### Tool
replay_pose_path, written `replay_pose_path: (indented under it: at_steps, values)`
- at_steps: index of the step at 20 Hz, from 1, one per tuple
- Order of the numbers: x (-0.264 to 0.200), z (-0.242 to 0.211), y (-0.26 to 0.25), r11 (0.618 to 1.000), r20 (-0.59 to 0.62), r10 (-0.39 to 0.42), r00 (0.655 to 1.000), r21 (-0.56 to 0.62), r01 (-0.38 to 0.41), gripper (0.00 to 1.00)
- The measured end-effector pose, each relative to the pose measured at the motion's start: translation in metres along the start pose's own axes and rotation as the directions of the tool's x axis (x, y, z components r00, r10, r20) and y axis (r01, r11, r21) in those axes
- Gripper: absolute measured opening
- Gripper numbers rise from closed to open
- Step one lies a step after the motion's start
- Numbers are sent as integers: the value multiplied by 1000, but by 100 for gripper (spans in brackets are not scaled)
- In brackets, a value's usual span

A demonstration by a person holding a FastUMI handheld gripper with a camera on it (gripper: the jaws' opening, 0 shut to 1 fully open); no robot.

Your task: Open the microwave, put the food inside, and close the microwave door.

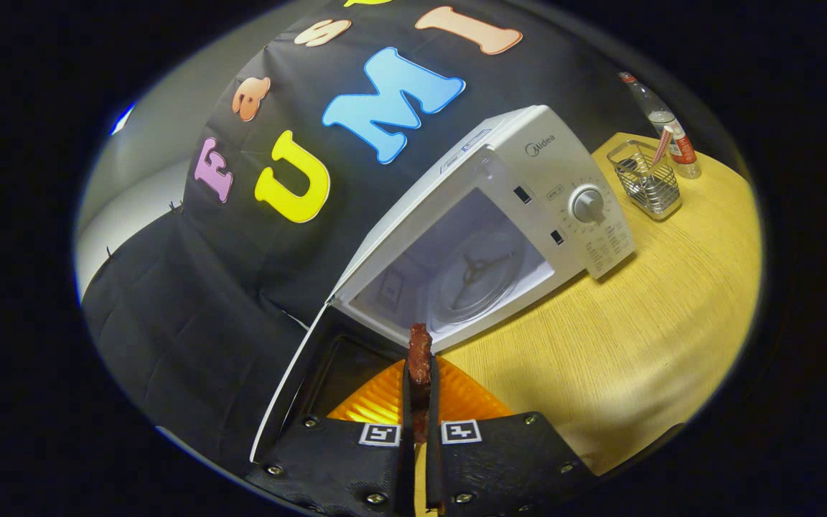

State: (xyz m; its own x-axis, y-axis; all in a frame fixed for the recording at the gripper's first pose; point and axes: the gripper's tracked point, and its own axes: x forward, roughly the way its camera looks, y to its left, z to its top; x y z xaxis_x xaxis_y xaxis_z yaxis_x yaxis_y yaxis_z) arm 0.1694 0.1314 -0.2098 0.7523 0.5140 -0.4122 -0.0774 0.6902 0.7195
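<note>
A white microwave [528, 194] stands on the wooden table [636, 345] with its door [298, 380] swung wide open toward me on the left side. Inside the lit cavity lies the glass turntable [474, 283]. My gripper [419, 373] is shut on a dark reddish strip of food [420, 352], which sticks up past the fingertips, just in front of the cavity's lower edge. An orange ribbed plate [456, 398] lies under the fingers, between them and the microwave.
A wire mesh basket [647, 179] with a straw stands to the right of the microwave, and a clear bottle [665, 122] with a red label stands behind it. Bare tabletop stretches right of the plate.
</note>
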Motion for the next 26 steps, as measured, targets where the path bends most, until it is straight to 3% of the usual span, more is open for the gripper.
replay_pose_path:
  at_steps: [12, 26]
  values:
    - [99, 12, -25, 998, 89, -44, 995, 47, 40, 6]
    - [172, 25, -50, 991, 170, -128, 977, -10, 132, 6]
